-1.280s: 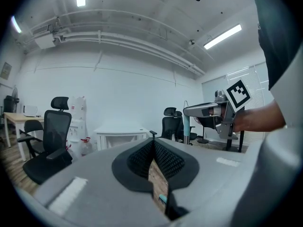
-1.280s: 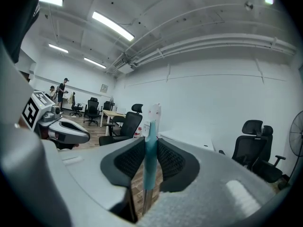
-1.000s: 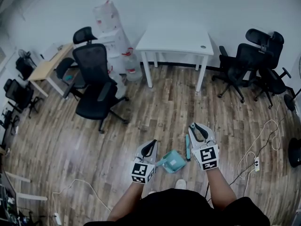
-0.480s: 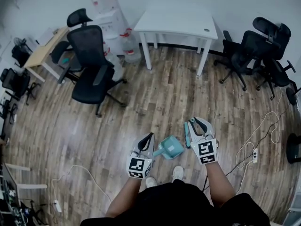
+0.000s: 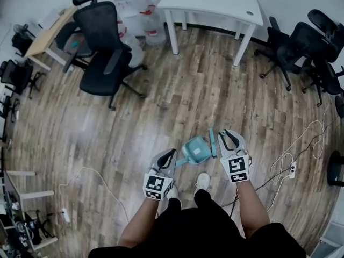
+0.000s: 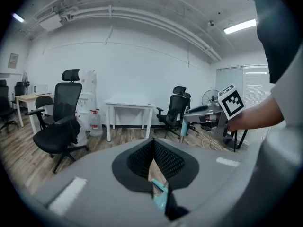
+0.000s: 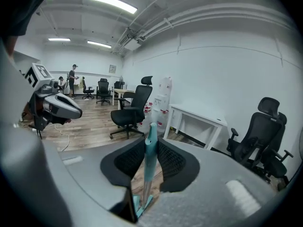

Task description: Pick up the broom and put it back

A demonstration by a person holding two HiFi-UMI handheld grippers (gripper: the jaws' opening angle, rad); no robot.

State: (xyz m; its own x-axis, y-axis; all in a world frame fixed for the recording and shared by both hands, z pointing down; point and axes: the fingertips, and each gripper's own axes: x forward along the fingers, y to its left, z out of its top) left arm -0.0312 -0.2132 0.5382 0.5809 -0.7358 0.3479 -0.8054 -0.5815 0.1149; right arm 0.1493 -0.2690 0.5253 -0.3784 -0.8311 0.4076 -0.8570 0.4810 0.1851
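Broom lower end hidden behind right hand-held gripper; distant people too small.

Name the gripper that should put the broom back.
Right. The right gripper is shut on the broom, whose teal handle stands between its jaws. The left gripper is occupied, clamped on the dustpan.
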